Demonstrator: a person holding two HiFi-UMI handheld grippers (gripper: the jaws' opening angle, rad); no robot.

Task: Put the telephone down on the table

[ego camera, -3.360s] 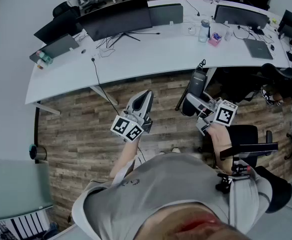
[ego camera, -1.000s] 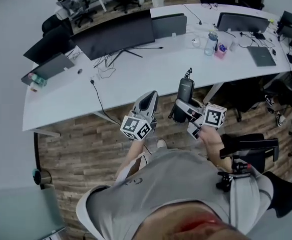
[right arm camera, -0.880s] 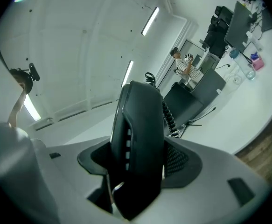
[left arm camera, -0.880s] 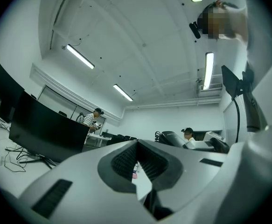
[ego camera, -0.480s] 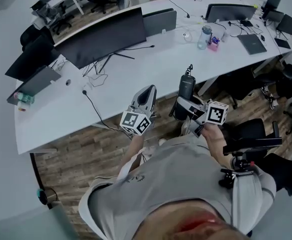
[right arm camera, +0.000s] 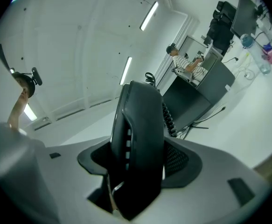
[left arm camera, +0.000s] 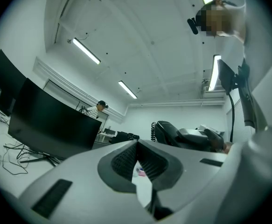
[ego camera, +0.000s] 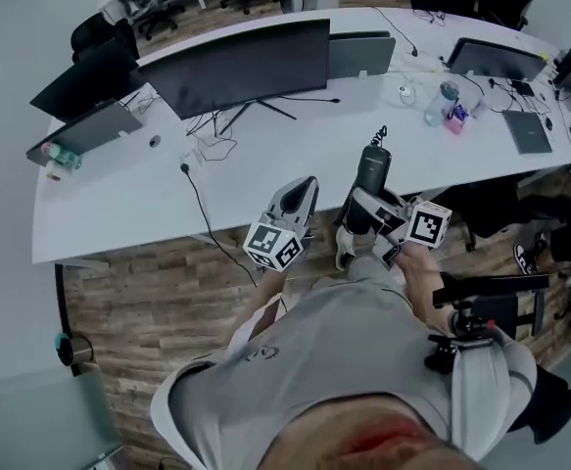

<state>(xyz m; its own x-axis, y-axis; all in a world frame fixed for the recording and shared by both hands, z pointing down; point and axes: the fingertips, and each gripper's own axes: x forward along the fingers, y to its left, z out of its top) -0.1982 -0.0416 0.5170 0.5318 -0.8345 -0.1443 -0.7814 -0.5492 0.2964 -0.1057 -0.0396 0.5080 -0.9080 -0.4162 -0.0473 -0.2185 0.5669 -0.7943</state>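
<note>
Right gripper (ego camera: pixel 363 207) is clamped on the black telephone (ego camera: pixel 373 169), carrying it upright at the near edge of the white table (ego camera: pixel 118 199), seemingly poised for lowering, while the left gripper (ego camera: pixel 300 199), jaws together and empty, hangs beside it out of the way

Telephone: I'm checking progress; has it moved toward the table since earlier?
Yes. The telephone went from over the wood floor to overlapping the white table's near edge.

Grey short-sleeved shirt (ego camera: pixel 329 360), grey left tongs (ego camera: pixel 308 183), right tongs (ego camera: pixel 359 204), black-and-white marker cubes (ego camera: pixel 274 245)
</note>
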